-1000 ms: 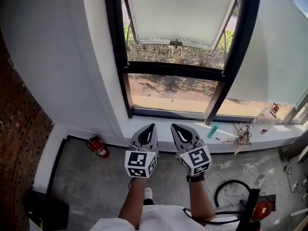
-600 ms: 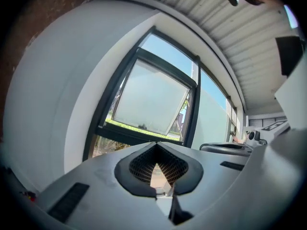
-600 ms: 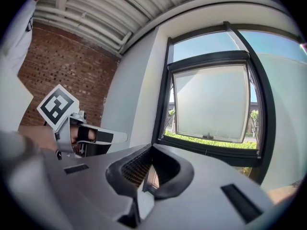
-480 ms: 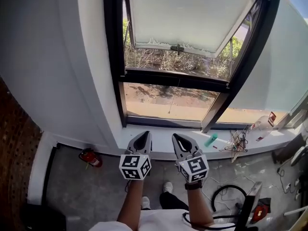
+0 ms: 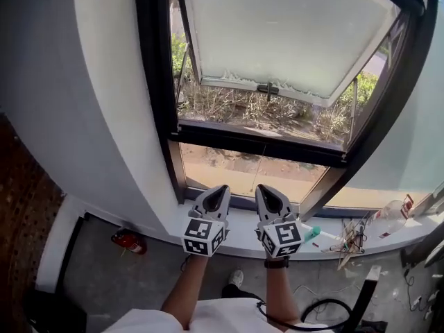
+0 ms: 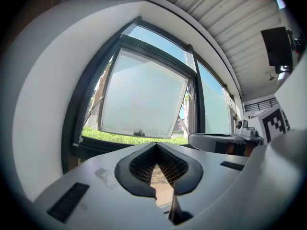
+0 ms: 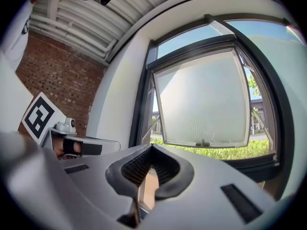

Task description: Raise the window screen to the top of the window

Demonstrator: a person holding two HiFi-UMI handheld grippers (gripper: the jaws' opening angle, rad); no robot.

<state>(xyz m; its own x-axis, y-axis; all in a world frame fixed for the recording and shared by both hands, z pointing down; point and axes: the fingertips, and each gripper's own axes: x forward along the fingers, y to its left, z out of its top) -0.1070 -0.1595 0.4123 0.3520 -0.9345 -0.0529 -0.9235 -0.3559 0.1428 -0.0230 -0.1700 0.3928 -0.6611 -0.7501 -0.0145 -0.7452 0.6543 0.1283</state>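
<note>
The black-framed window (image 5: 156, 103) fills the upper head view. Its frosted sash (image 5: 284, 26) is hinged at the top and swung outward, with a small handle (image 5: 267, 89) on its lower rail. I cannot pick out a separate screen. Below the crossbar sits a fixed, orange-tinted pane (image 5: 243, 168). My left gripper (image 5: 220, 189) and right gripper (image 5: 263, 189) are side by side over the sill (image 5: 236, 236), pointing at the lower pane. Both are shut and empty. The left gripper view shows the left gripper (image 6: 156, 144) facing the sash (image 6: 144, 99). The right gripper view shows the right gripper (image 7: 151, 146) doing the same.
A white wall (image 5: 90, 116) stands left of the frame, with brick (image 5: 21, 207) further left. A red fire extinguisher (image 5: 128, 241) lies on the floor below. On the sill's right end are a green object (image 5: 312, 233), tangled wire hangers (image 5: 354, 240) and a plastic bottle (image 5: 390, 218).
The window has grown larger and nearer in the head view. Both grippers have travelled forward together, from over the floor to over the sill, staying shut.
</note>
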